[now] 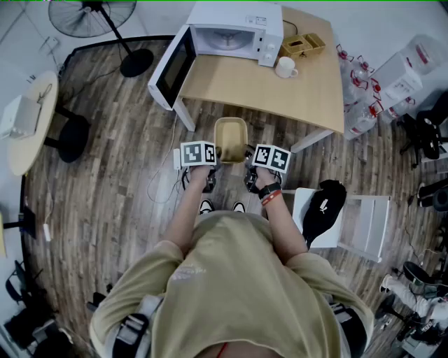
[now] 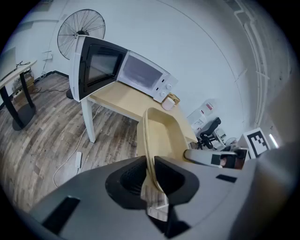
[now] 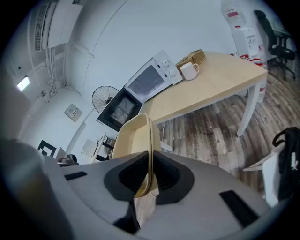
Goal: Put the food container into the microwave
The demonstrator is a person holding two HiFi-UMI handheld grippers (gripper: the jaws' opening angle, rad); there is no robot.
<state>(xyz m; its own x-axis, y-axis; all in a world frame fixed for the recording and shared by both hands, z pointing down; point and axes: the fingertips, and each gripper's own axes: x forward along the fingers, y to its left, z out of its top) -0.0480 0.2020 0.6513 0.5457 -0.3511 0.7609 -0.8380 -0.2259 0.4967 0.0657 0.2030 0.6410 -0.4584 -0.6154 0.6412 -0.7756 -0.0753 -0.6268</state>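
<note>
A tan rectangular food container (image 1: 231, 138) hangs in the air in front of the table, held level between both grippers. My left gripper (image 2: 149, 176) is shut on the container's (image 2: 161, 133) left rim, and my right gripper (image 3: 146, 176) is shut on its (image 3: 131, 136) right rim. In the head view the left gripper (image 1: 212, 168) and right gripper (image 1: 250, 168) sit on either side of it. The white microwave (image 1: 234, 31) stands at the table's far left corner with its door (image 1: 173, 68) swung wide open; its cavity looks empty.
The wooden table (image 1: 280, 87) also carries a white mug (image 1: 285, 67) and a small wicker basket (image 1: 302, 45) right of the microwave. A standing fan (image 1: 94, 17) is at the far left. A white chair with a black bag (image 1: 325, 206) stands close on my right.
</note>
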